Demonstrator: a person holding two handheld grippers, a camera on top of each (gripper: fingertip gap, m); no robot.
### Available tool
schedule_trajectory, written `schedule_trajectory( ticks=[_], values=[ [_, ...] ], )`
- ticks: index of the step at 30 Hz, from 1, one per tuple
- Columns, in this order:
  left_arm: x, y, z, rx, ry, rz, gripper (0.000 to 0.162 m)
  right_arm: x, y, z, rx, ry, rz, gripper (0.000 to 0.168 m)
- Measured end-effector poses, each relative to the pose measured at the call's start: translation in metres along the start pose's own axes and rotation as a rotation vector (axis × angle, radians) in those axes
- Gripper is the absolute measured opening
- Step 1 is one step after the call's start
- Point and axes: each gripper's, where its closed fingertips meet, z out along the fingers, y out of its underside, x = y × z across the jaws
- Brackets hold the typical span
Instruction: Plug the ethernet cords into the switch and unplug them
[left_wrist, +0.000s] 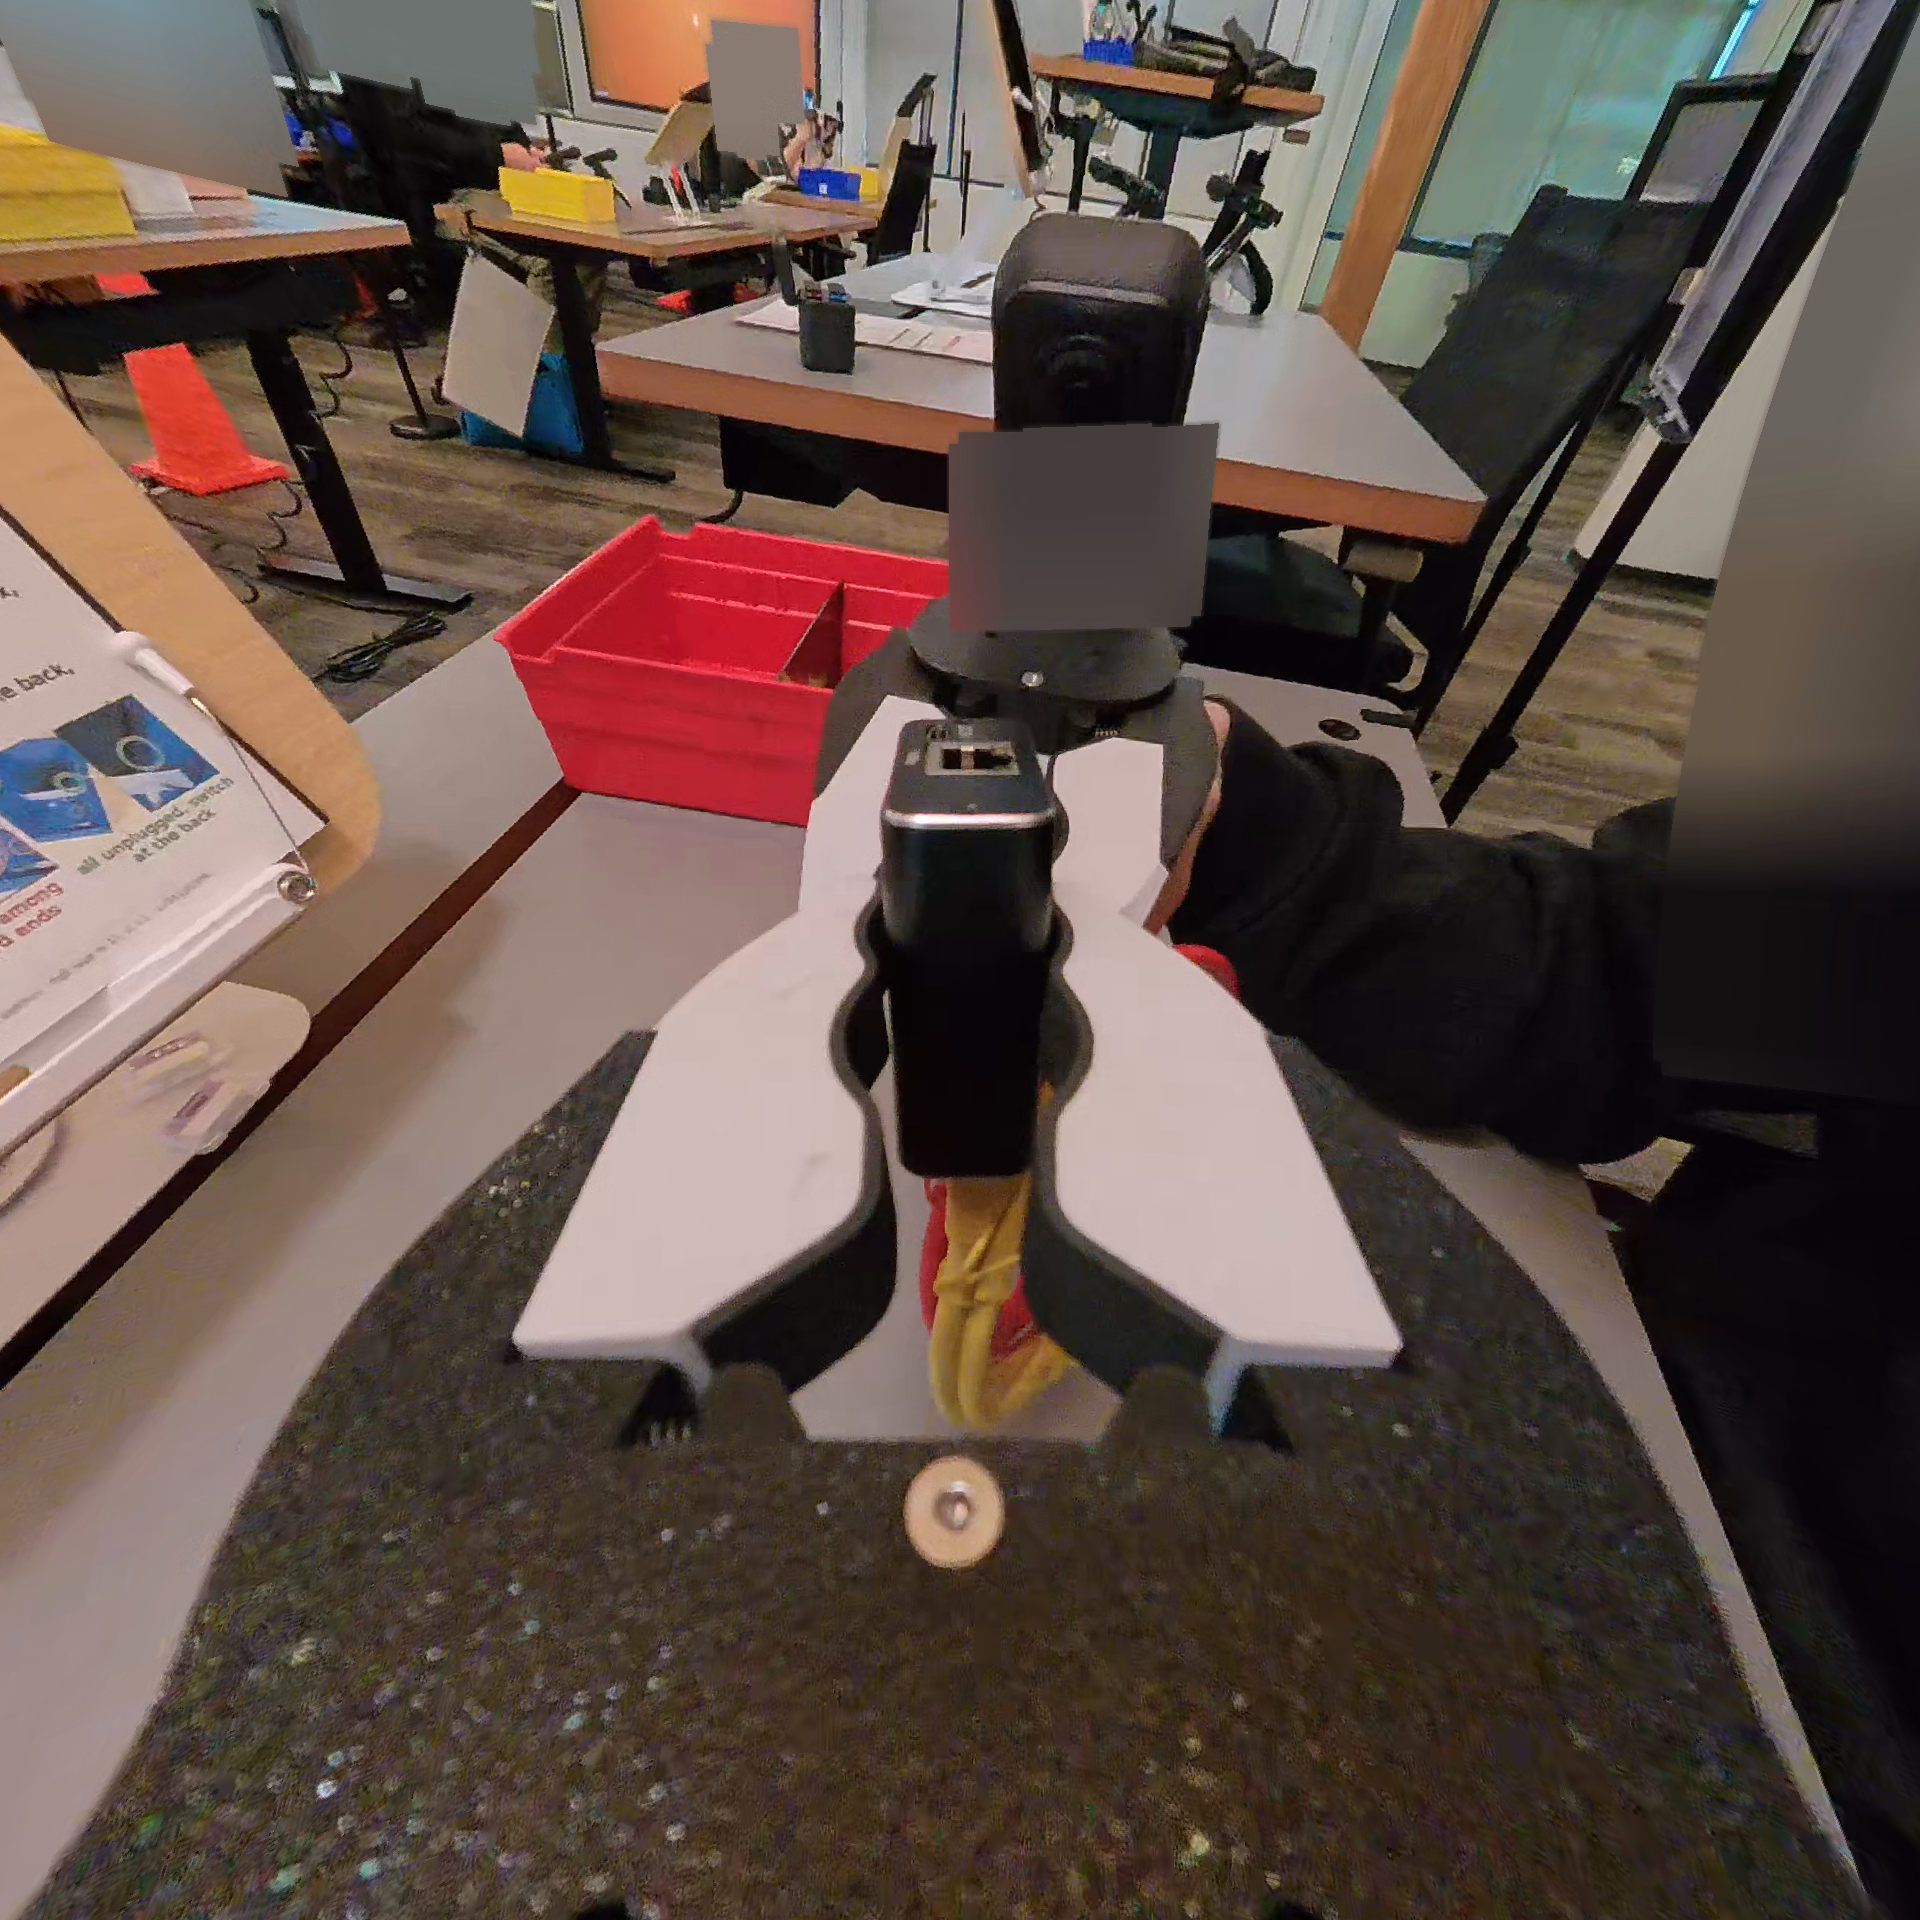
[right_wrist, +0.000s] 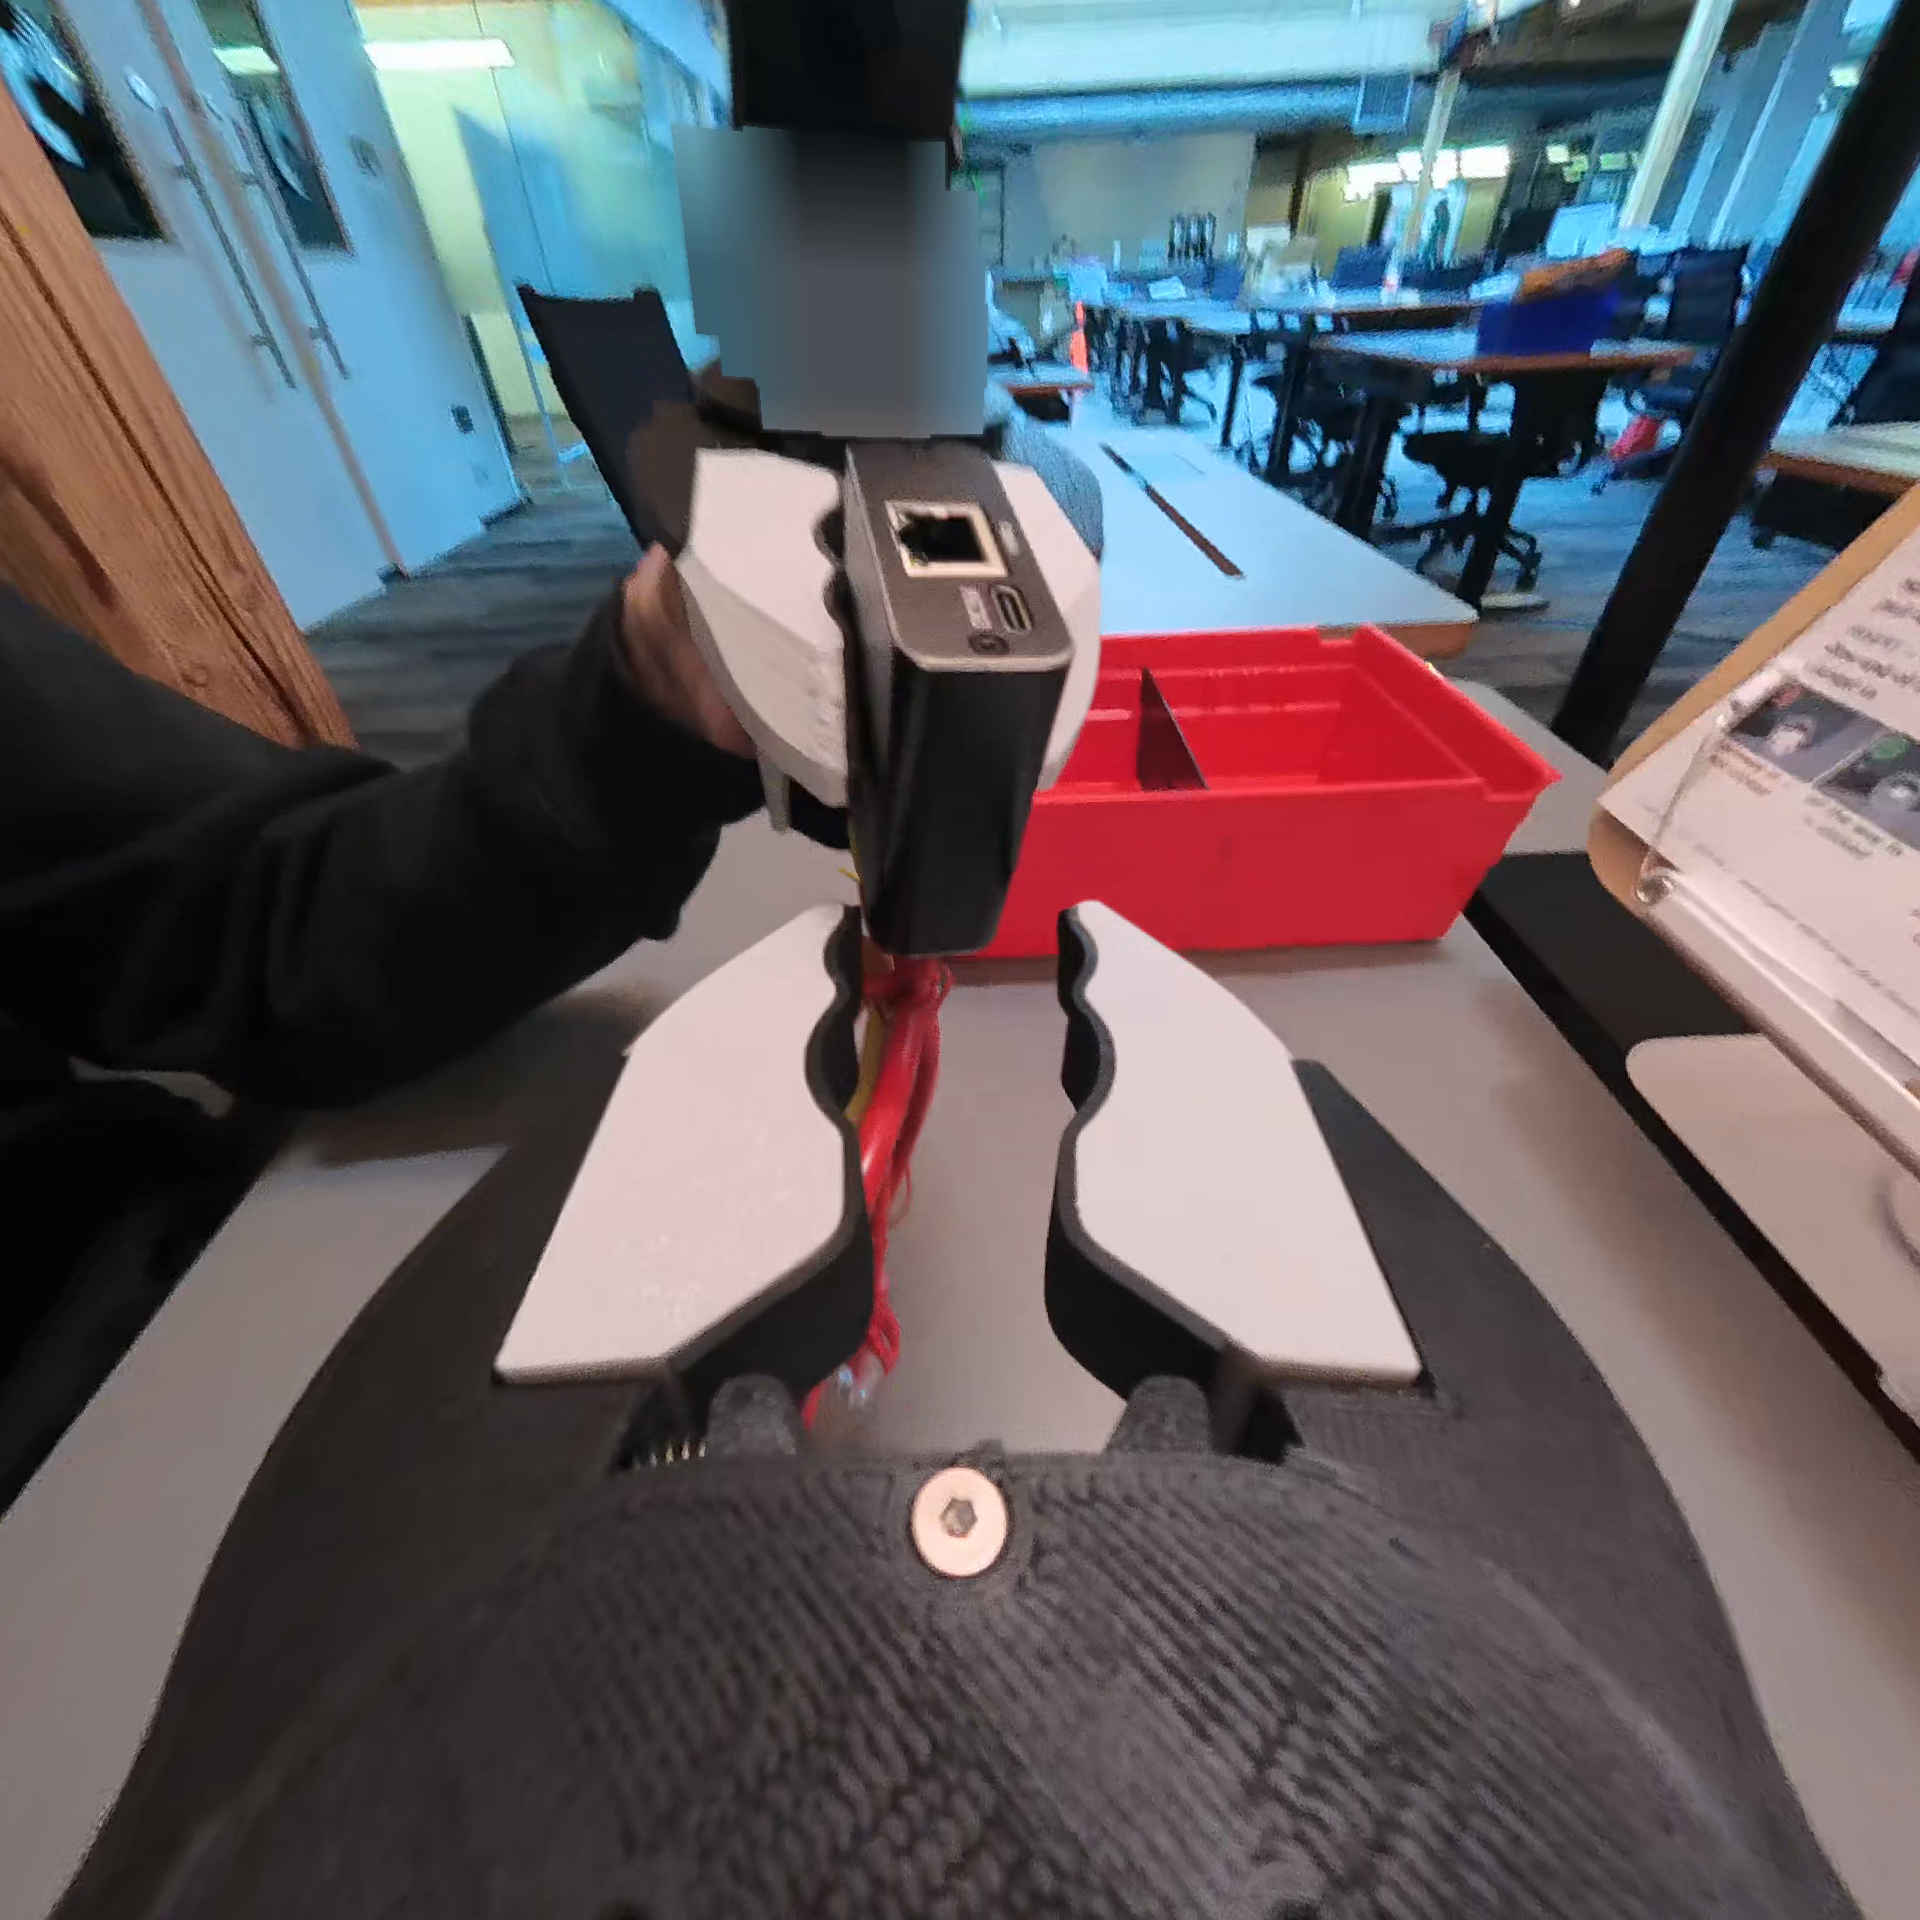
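Observation:
My left gripper (left_wrist: 977, 831) is shut on the black switch (left_wrist: 966, 987) and holds it on end above the grey table (left_wrist: 436, 1039). Yellow and red cords (left_wrist: 977, 1299) hang from under the switch, and I cannot tell if they are plugged in. In the right wrist view the switch (right_wrist: 935, 748) faces me with an empty port (right_wrist: 940, 540), held between the left gripper's white fingers (right_wrist: 758, 623). My right gripper (right_wrist: 951, 925) is open just below the switch. The red cords (right_wrist: 899, 1091) run down between its fingers, against the left one. A clear plug end (right_wrist: 842, 1392) lies near the finger base.
A red divided bin (left_wrist: 675, 686) stands on the table behind the grippers and also shows in the right wrist view (right_wrist: 1299, 821). An instruction sheet on a wooden stand (left_wrist: 135, 790) sits at the table's side. A black-sleeved arm (right_wrist: 364, 883) reaches in. Desks and chairs fill the room beyond. The grippers are tip to tip, or close to it.

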Motion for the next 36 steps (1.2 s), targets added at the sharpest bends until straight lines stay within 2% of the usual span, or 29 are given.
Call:
schedule_trajectory(
  ticks=[3, 9, 12, 15, 18, 21, 25, 27, 36],
  values=[
    [-0.004, 0.003, 0.001, -0.025, -0.038, 0.011, 0.025, 0.005, -0.002, -0.006, -0.011, 0.048, -0.023, 0.047],
    [-0.014, 0.0, -0.002, -0.033, -0.141, 0.03, 0.025, 0.005, -0.027, -0.021, 0.125, 0.046, 0.046, 0.049],
    [-0.018, 0.0, -0.003, -0.047, -0.193, 0.047, 0.025, -0.002, -0.019, -0.013, 0.058, 0.024, 0.027, 0.052],
    [-0.023, 0.001, -0.004, -0.07, -0.246, 0.078, 0.025, 0.001, -0.018, -0.011, -0.021, 0.104, -0.029, 0.054],
    [-0.019, -0.003, -0.003, -0.052, -0.236, 0.094, 0.025, 0.006, -0.01, -0.009, -0.074, 0.153, -0.094, 0.055],
    [-0.009, -0.005, 0.002, -0.03, -0.169, 0.093, 0.025, 0.015, 0.007, 0.0, -0.116, 0.148, -0.043, 0.058],
    [-0.007, -0.005, 0.004, -0.009, -0.12, 0.057, 0.025, 0.002, 0.0, 0.004, -0.02, 0.036, -0.02, 0.036],
    [-0.005, -0.006, 0.003, 0.014, -0.089, 0.033, 0.025, 0.001, -0.001, 0.003, -0.004, 0.021, -0.011, 0.03],
    [-0.004, -0.008, 0.001, 0.064, -0.031, -0.026, 0.025, 0.0, -0.004, 0.0, 0.031, -0.009, -0.038, 0.026]
  ],
)
